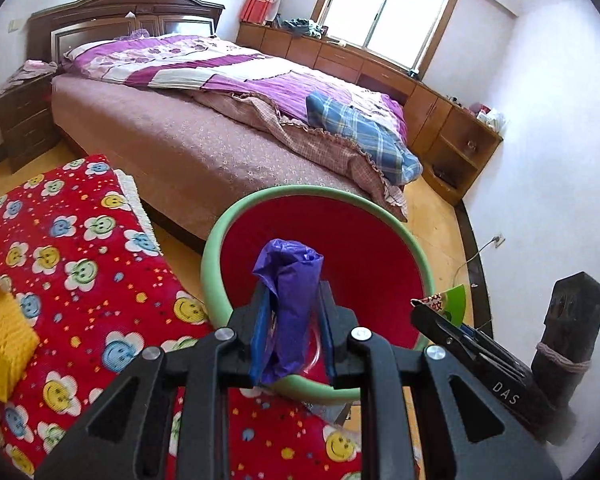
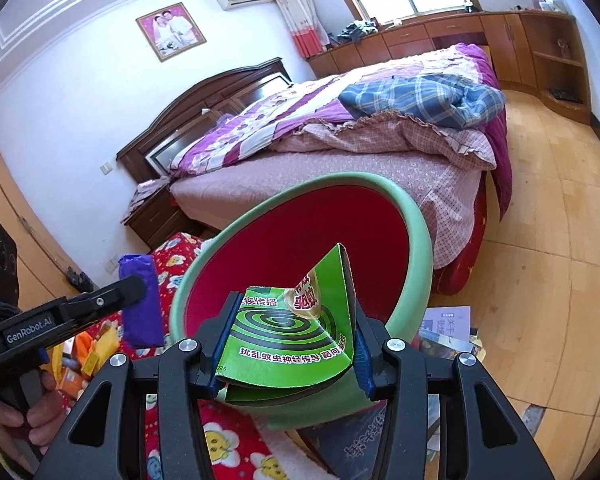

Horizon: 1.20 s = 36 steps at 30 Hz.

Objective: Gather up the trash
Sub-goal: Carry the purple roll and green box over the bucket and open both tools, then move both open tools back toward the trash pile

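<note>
Trash held over bin, drop could miss

Left hand-held gripper (image 1: pixel 290 316) pinched a crumpled purple wrapper (image 1: pixel 290 280); right hand-held gripper (image 2: pixel 288 344) clamped a torn green mosquito-coil box (image 2: pixel 296 328). Both pieces sat just ahead of the fingers, over the tilted green bin (image 1: pixel 216 240) with red lining. Risks: light wrapper clinging to a pad, box catching the near rim and falling outside, grippers bumping.

I have a crumpled purple plastic bag (image 1: pixel 288 300) pinched upright between my left fingers, its puffed top over the red inside of the green-rimmed bin (image 1: pixel 384 216). In my right I hold a flattened green mosquito-coil carton (image 2: pixel 296 336), spiral print facing up, also above the bin (image 2: pixel 412 216), which stands tilted
</note>
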Tool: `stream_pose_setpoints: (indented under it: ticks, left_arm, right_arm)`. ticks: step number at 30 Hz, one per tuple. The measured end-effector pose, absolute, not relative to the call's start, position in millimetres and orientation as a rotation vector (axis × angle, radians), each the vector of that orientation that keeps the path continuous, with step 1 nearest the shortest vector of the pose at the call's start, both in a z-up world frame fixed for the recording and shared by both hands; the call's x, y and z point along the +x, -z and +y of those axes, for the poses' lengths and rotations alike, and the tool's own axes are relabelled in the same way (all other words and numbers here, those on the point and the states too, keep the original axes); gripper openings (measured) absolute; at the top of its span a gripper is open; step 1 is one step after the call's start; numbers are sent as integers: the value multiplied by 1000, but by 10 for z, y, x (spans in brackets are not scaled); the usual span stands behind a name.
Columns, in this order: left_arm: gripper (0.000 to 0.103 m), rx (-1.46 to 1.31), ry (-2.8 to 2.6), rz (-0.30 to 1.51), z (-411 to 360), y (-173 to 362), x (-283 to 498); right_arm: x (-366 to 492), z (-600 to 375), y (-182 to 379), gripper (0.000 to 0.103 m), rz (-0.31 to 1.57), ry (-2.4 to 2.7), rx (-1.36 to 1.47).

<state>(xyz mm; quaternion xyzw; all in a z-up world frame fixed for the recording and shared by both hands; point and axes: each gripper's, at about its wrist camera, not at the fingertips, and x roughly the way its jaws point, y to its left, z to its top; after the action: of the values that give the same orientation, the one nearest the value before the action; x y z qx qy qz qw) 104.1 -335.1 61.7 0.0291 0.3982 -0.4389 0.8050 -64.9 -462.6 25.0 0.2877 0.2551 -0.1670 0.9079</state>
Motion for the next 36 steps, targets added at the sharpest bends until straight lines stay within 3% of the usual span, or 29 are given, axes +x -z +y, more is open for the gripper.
stream_pose_setpoints:
  ticks: [2,4,6,8,11,13,15,36]
  left_arm:
    - [22,73,937,854,-3402,-570,1059]
    - [27,73,934,862,-3427,-529,1083]
    - [39,63,925,868,-3424,-494,1109]
    - [41,52,918,869,-3416,-473,1122]
    - [41,52,907,873,-3392,-460,1141]
    - [41,53,902,868,-3361,-479,1128]
    - [41,56,885,857,-3311,-502,1111]
    - [41,-52,670,856,-2079,-704,957]
  right_arm:
    - [-618,-4665,-210,50,529,344,606]
    - [-600,-4691,-174,52,523,341,624]
    - [-575,-4723,-150,52,516,332,642]
    - [-559,-4726,-134,52,513,319,651]
    - [-552,-4709,-138,54,507,318,637]
    - [-550,-4687,-146,67,505,325,620]
    - [-557,-4669,-149,72,500,329,612]
    - [-807,-4207,-396,72,476,314,636]
